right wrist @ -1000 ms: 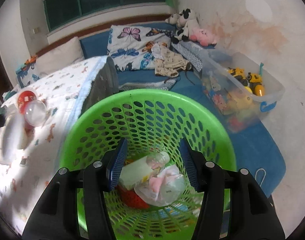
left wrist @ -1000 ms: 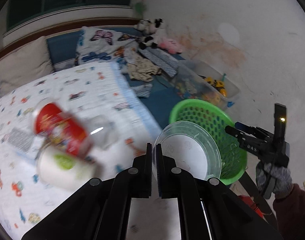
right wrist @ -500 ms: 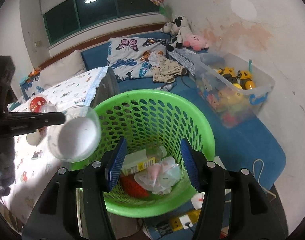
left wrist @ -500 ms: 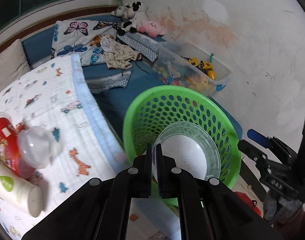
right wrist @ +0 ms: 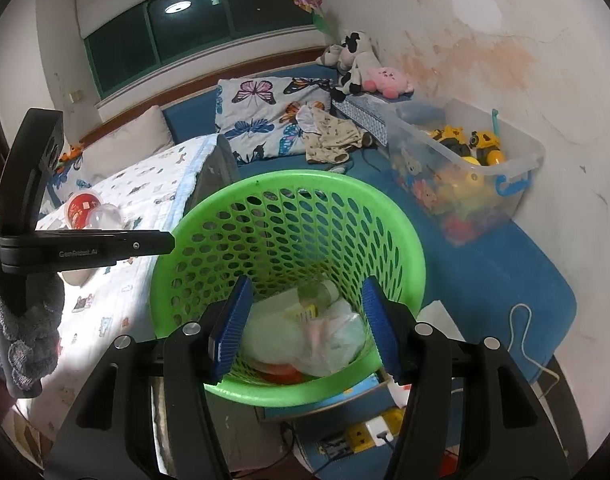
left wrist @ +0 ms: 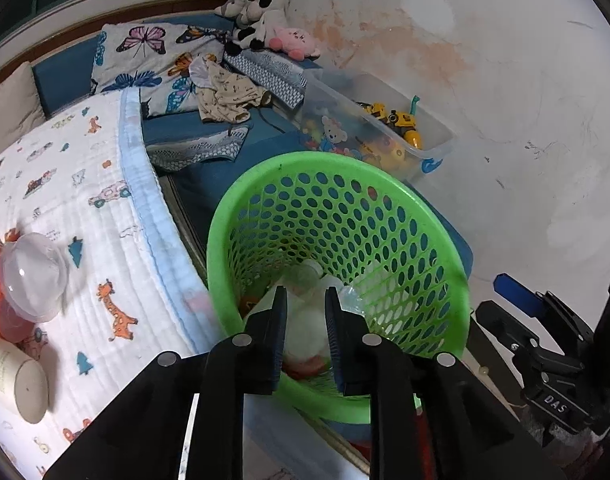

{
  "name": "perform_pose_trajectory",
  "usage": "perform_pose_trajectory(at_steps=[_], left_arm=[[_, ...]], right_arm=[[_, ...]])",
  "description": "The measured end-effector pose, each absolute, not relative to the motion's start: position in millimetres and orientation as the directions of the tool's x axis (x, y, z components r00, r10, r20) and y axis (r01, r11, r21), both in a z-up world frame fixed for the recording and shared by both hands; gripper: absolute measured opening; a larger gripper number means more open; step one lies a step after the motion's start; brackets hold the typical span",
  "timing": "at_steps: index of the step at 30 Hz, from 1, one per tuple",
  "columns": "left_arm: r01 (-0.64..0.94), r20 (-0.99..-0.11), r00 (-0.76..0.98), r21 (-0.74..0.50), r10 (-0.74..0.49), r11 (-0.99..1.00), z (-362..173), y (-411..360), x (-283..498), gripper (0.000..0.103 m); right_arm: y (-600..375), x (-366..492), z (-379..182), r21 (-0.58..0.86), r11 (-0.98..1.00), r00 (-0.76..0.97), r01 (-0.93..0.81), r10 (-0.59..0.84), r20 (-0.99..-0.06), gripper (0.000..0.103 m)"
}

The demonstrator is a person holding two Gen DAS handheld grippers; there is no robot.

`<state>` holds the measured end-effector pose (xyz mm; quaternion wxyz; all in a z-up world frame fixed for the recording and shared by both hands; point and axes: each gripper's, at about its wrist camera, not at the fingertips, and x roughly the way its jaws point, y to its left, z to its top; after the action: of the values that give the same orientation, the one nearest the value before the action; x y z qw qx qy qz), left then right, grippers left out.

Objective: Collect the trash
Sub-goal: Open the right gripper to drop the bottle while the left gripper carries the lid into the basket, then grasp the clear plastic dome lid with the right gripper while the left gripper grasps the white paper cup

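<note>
My left gripper (left wrist: pixel 305 312) has just been letting go: its jaws have parted a little and there is nothing between them now. Straight below them sits the clear plastic bowl (right wrist: pixel 273 336), down among the rest of the trash in the green basket (left wrist: pixel 445 256), beside a small bottle (right wrist: pixel 319 294) and a crumpled bag (right wrist: pixel 337 340). My right gripper (right wrist: pixel 305 320) hangs over the same basket with its blue-padded jaws apart and empty too.

What worries me — the basket looks propped against the bed's edge, leaning rather than standing square. If I swing either gripper away carelessly and clip that rim, I reckon it could tip and spill everything I have gathered onto the floor by the power strip (right wrist: pixel 369 432).

More is waiting: on the bed, towards its near left edge, a clear dome lid (left wrist: pixel 33 276) rests against a red cup (right wrist: pixel 83 210), and a paper cup (left wrist: pixel 21 380) lies on its side just beside them. They are light and round — I judge a clumsy pinch could send one rolling off the quilt (left wrist: pixel 117 216).

Further out, the quilt has little animals and cars printed on it. Beyond it are butterfly pillows (right wrist: pixel 265 112), a heap of clothes (right wrist: pixel 329 136), plush toys (right wrist: pixel 357 64) in the far corner and a clear toy bin (right wrist: pixel 517 176) along the stained wall. The window (right wrist: pixel 193 20) is dark.
</note>
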<state>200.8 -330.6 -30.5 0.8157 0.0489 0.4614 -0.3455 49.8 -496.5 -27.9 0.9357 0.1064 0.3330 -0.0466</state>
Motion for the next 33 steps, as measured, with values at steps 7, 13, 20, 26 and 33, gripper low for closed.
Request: perform_pose_trajectory(at_steps=[7,13,20,26,33], left_arm=[[0.580,-0.770,0.413,-0.189,-0.486,0.792,-13.7,-292.3,186.0,0.022],[0.519,-0.753,0.484,-0.163,-0.445,0.839,-3.0,-243.5,182.4,0.032],[0.409,-0.736,0.559,-0.157,-0.383,0.899,6.1,-179.0,183.9,0.038],[0.310,-0.733,0.596,-0.166,-0.327,0.936,7.1,-125.7,187.3,0.039],[0.215,-0.734,0.616,-0.192,-0.285,0.958,2.7,-77.4,189.5,0.039]], right_arm=[[-470.8,53.5,-21.1,0.168,0.981,0.781,0.095,0.031,-0.623,0.060],[-441.6,66.7,-12.7,0.171,0.985,0.782,0.026,0.086,-0.617,0.060],[-402.6,94.1,-6.2,0.185,0.980,0.763,-0.074,0.175,-0.622,0.061],[-368.5,122.1,0.0,0.191,0.968,0.739,-0.160,0.246,-0.627,0.061],[-326.1,155.5,3.2,0.189,0.946,0.704,-0.263,0.322,-0.633,0.061]])
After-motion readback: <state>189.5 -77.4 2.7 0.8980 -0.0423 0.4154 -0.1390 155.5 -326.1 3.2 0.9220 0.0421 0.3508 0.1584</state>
